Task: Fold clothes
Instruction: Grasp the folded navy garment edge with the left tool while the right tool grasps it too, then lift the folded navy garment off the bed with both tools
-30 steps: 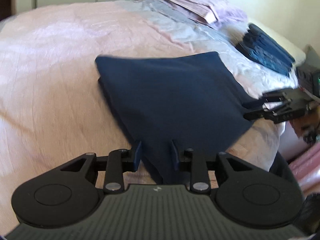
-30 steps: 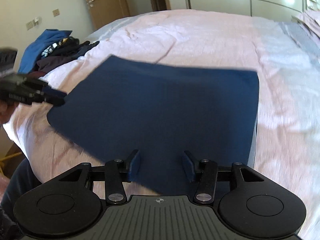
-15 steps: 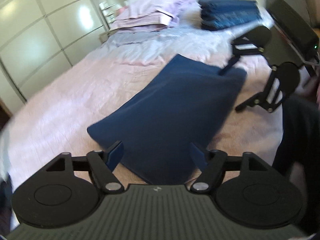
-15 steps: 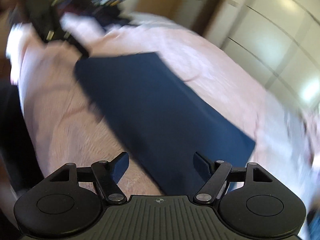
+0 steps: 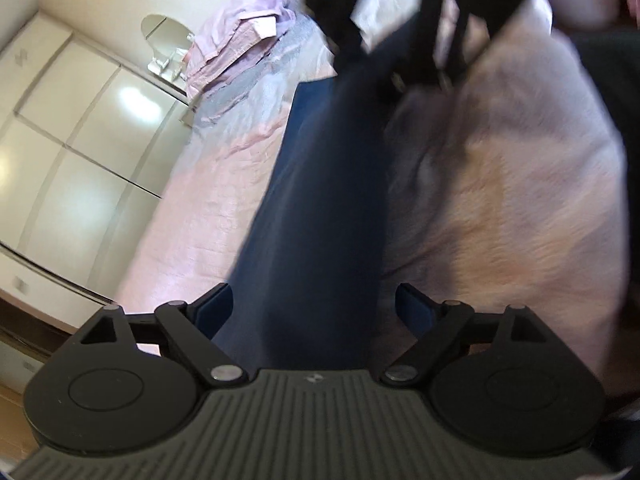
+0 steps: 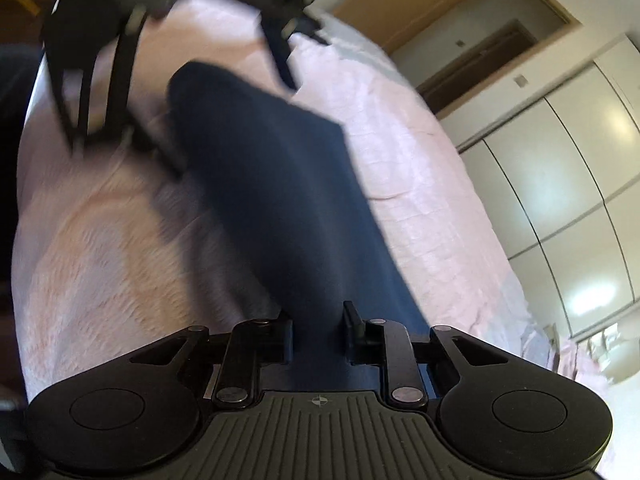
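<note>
Navy folded garment (image 5: 316,208) runs between the spread left tongs (image 5: 314,312), lying lengthwise near the front edge of the pink bed (image 5: 500,184); the right tongs (image 6: 318,330) pinch its other end. Beyond, lilac clothes (image 5: 240,36) sit stacked near white wardrobe doors (image 5: 80,140).

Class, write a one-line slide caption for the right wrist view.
Right hand-held gripper closes on a folded navy garment lying across a pink bedspread.
</note>
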Available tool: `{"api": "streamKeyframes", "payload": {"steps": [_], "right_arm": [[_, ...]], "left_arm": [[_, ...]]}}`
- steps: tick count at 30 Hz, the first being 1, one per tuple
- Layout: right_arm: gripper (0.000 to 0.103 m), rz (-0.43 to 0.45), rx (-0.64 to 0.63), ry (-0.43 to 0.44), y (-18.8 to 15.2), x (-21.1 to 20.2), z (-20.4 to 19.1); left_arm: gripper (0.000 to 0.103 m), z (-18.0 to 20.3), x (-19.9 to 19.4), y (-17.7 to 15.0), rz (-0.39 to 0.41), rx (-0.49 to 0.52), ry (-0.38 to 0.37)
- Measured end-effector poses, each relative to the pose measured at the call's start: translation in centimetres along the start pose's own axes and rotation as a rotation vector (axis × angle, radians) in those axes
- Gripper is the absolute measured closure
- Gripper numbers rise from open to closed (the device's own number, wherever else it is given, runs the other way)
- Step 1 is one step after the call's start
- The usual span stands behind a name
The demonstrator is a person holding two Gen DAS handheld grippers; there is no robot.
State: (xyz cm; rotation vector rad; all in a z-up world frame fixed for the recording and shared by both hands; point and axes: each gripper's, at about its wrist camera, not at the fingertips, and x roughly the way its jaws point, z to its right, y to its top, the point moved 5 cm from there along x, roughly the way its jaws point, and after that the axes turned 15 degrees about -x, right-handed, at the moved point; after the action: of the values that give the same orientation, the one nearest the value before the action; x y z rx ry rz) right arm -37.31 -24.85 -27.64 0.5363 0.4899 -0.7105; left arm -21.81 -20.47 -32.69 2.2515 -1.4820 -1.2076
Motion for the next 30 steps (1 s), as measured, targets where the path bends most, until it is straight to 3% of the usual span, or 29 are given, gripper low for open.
{"api": "streamKeyframes", "payload": {"steps": [3,6,8,9,11,13,18,23,26,30], "right_arm": [[0.082,0.006,0.026,-0.005,0.0,-0.3,0.7],[0.082,0.005,0.023,0.004,0.1,0.1,-0.1],[0.081,0.006,0.011,-0.007,0.3,0.1,-0.9],[0.081,0.007,0.001,-0.017,0.5,0.2,-1.3],[0.065,0.01,-0.027,-0.045,0.3,0.3,-2.4],[0.055,0.009,-0.076,-0.072,0.5,0.5,-3.9],[0.055,-0.011,-0.154,-0.09,0.7,3.3,-4.9],[0.056,-0.089,-0.16,-0.124,-2.8,5.0,-2.7],[0.068,-0.1,-0.159,-0.103,-3.1,5.1,-2.7],[0.073,-0.103,-0.133,-0.092,-3.1,5.5,-2.6]], "left_arm": [[0.022,0.7,2.0,-0.4,-0.055,0.11,0.087],[0.032,0.3,2.9,-0.6,-0.102,0.086,0.062],[0.052,0.3,3.2,-0.7,-0.128,0.078,0.042],[0.055,0.4,3.3,-0.8,-0.137,0.081,0.034],[0.059,0.5,3.3,-0.8,-0.143,0.087,0.028],[0.061,0.5,3.3,-0.7,-0.147,0.089,0.022],[0.063,-0.3,3.2,-0.5,-0.154,0.055,-0.007],[0.061,-0.4,3.5,-0.2,-0.153,0.054,-0.014],[0.058,-0.3,3.8,0.0,-0.156,0.072,-0.005],[0.058,0.0,3.5,-0.2,-0.157,0.088,0.002]]}}
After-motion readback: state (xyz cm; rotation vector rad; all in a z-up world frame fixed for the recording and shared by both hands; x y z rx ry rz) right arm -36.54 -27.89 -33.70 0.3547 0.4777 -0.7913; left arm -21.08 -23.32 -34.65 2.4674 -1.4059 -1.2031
